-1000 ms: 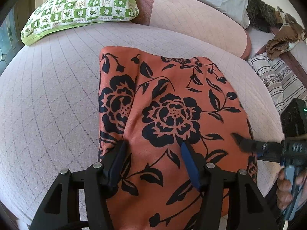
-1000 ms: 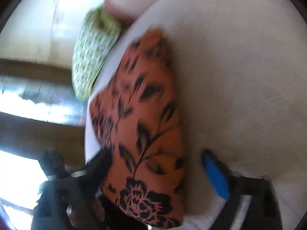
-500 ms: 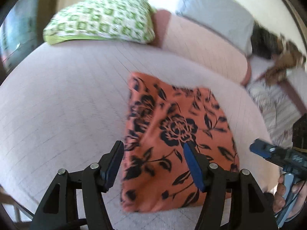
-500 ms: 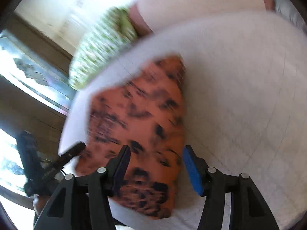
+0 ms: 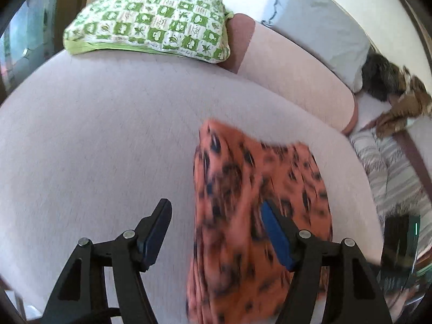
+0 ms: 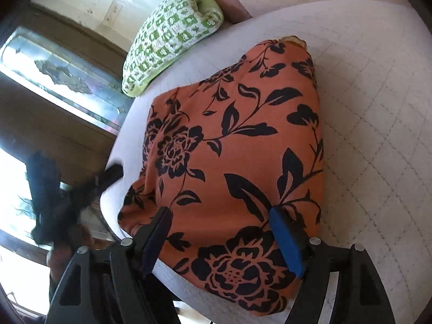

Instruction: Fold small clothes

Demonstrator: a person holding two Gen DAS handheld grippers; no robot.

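An orange garment with a black flower print (image 6: 237, 145) lies folded flat on the pale quilted bed (image 6: 378, 94). In the left wrist view it is blurred (image 5: 259, 216), lying ahead and to the right. My left gripper (image 5: 216, 216) is open and empty above the bed, its right finger over the garment's left part. My right gripper (image 6: 218, 218) is open and empty, hovering over the garment's near end. The left gripper shows blurred at the left of the right wrist view (image 6: 81, 186), off the bed's edge.
A green and white checked pillow (image 5: 151, 24) lies at the head of the bed, beside a pink bolster (image 5: 291, 67) and a grey pillow (image 5: 318, 24). Striped cloth (image 5: 388, 172) and a brown heap (image 5: 399, 100) lie to the right. A window (image 6: 59, 73) is left.
Both grippers have drawn back and away from the garment. The left one has shifted left, so the garment now sits to its right. The garment lies as before.
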